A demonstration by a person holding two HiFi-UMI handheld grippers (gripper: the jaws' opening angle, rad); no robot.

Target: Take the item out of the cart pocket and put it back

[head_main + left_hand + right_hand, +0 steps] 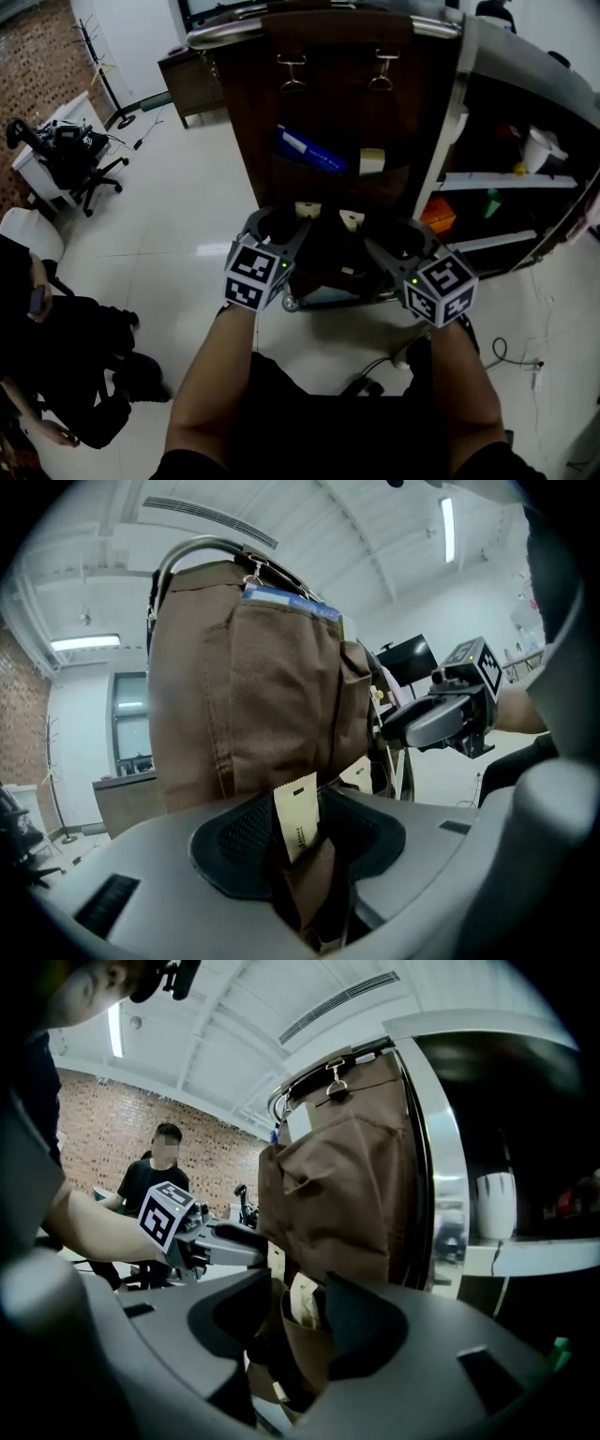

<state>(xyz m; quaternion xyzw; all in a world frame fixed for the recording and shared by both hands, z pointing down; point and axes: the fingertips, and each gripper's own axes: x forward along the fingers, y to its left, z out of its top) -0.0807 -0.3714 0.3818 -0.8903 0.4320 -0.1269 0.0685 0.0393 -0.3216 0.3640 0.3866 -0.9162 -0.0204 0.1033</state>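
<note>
While my left claw gapes around a cream paper sachet, my right claw, equally wide, straddles a brown fabric pocket

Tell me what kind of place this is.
Probably an office or lab workroom: a swivel chair on a glossy white floor, a brick wall, and a service cart with brown fabric pockets.

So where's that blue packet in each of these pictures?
Head view: centre, blue packet in the upper pocket of the bag.
Left gripper view: upper middle, its blue edge tops the bag.
Right gripper view: perhaps a blue sliver, upper left of the bag; unsure.
Shared landmark: the metal clips at the bag's top.
</note>
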